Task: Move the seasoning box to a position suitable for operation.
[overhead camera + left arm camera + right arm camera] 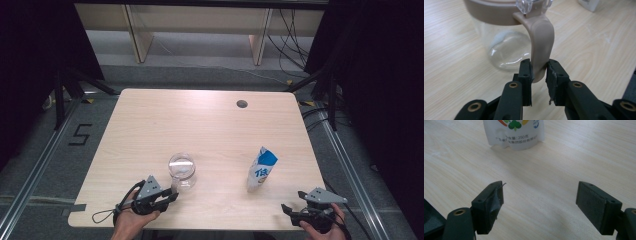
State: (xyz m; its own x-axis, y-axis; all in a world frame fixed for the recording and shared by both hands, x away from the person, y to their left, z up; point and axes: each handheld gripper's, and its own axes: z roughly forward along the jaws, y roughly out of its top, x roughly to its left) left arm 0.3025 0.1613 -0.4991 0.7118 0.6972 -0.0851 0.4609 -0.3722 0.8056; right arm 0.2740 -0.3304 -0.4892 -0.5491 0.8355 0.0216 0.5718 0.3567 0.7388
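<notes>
A clear glass jug (182,171) with a tan plastic rim and a tan handle (541,42) stands upright on the light wooden tabletop (200,125), near the front edge and left of the middle. The left claw (167,196) lies level just in front of it, close to the front edge, pointing at the jug from the near-left side, with a hand (129,222) behind it. In the left gripper view the left claw (539,75) has the lower end of the handle between its two black pads. The pad (526,72) on the left of that view lies against the handle; on the other side a thin gap shows beside the pad, so the claw stands slightly apart around the handle and does not clamp it. The jug's base rests on the wood.

A white and blue stand-up pouch (260,170) stands upright right of the middle, well apart from the jug. In the right gripper view the pouch (514,133) shows printed lettering near its lower edge and sits straight ahead on the wood.

The right claw (287,210) rests at the front right corner of the tabletop, held by the other hand (325,227). In its own view the right claw (540,197) stands wide apart with bare wood between the pads, near the pouch without touching it.
</notes>
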